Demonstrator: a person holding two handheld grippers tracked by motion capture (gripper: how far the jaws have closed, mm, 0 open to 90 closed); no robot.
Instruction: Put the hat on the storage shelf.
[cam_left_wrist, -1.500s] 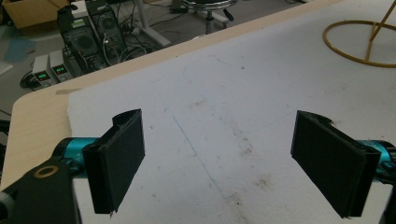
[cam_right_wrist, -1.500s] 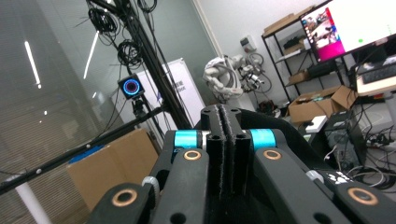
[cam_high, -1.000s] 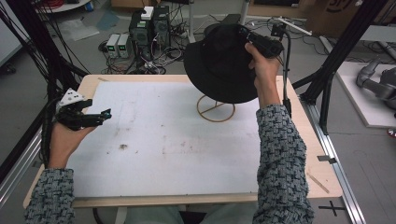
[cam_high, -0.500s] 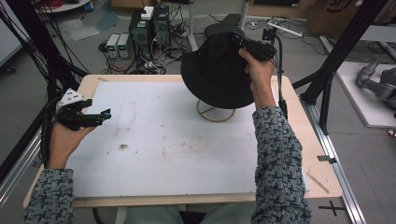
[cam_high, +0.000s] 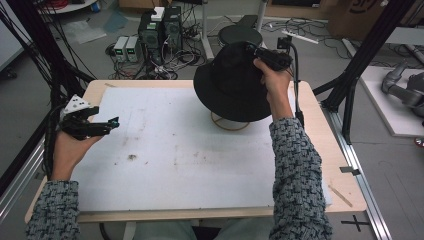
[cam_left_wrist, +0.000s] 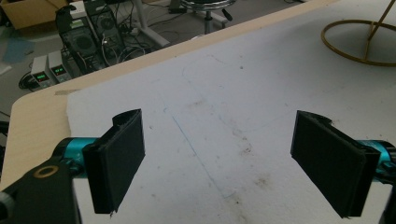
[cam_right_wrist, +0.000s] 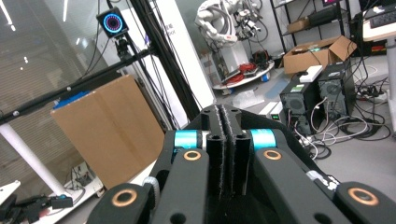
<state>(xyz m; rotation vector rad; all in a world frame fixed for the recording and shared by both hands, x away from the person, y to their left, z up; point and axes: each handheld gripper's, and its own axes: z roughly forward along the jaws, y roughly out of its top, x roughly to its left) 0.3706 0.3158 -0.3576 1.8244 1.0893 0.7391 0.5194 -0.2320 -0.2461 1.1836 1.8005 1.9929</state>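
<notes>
- Right gripper (cam_right_wrist: 227, 135): fingers pressed together on a thin dark layer, apparently the brim of the black hat (cam_high: 230, 85); the contact itself is hard to make out.
- Hat: held above the desk (cam_high: 320, 150) at 1 o'clock, hiding most of the gold wire stand (cam_high: 230, 123); the base ring shows beneath.
- Left gripper (cam_left_wrist: 219, 158): fingers spread wide, nothing between them, at 9 o'clock over the white mat (cam_high: 175, 150).

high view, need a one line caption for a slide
Right claw pinches a black hat above a gold wire stand, while the open left claw waits over the white table mat.
</notes>
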